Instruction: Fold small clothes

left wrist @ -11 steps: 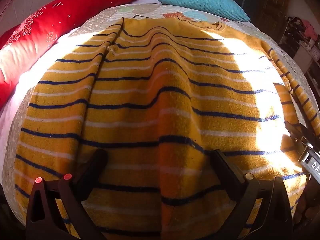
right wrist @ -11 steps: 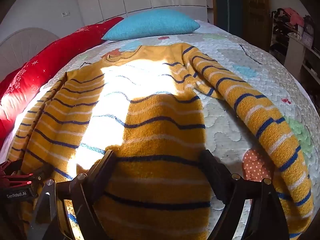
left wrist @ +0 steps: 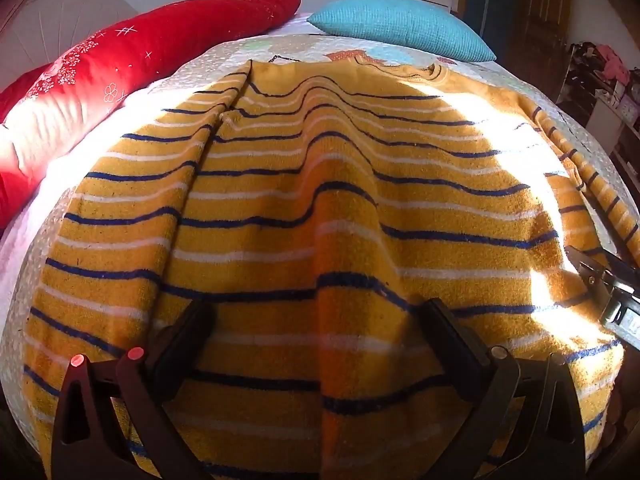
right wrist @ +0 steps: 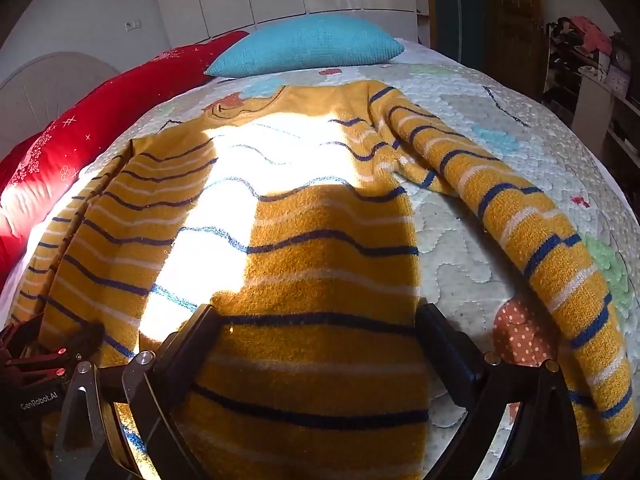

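Both hand-held grippers higher, sweater (left wrist: 320, 208) unmoved

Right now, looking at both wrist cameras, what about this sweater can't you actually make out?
- Sweater hem: cut off by the bottom edge in both wrist views, behind the left gripper and right gripper.
- Chest stripes: washed out by sun glare in the right wrist view.
- Far cuff of the spread sleeve: runs out at the lower right edge.
- Left sleeve: folded along the body, its cuff not visible.
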The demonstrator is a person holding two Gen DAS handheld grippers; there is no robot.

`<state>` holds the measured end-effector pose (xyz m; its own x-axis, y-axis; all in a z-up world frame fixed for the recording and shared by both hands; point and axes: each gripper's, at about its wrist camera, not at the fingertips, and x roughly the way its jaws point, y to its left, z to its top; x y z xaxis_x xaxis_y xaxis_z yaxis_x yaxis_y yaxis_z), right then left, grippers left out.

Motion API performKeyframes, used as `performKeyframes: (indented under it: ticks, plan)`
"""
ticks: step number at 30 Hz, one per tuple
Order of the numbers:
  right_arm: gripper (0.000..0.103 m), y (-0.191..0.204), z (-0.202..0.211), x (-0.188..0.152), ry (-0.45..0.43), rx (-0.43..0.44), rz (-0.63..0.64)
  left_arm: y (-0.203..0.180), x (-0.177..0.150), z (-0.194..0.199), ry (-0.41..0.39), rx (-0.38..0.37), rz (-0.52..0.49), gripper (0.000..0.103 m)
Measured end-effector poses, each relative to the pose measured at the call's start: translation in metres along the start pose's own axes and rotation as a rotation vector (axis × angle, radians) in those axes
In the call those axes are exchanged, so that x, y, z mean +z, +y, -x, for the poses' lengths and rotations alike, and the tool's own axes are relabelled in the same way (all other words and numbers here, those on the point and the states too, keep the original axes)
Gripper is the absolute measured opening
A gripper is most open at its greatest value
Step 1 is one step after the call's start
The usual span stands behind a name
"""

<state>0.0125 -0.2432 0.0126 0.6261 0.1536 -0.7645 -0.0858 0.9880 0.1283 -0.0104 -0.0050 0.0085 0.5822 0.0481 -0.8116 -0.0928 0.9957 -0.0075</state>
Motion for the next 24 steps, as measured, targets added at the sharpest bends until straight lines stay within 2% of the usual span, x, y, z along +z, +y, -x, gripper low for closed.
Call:
performKeyframes:
  ticks: [12, 24]
  plan:
    - [0.102, -0.0026, -0.0005, -0.0002, -0.015, 0.014, -0.013, -0.0017, -0.0036, -0.0020, -0.034, 0.004, -0.003, 0.103]
    - [0.103, 0.0009, -0.0057, 0.0011, -0.007, -0.011, 0.003, 0.0001, -0.0074, -0.0047, -0.057, -0.009, 0.002, 0.103]
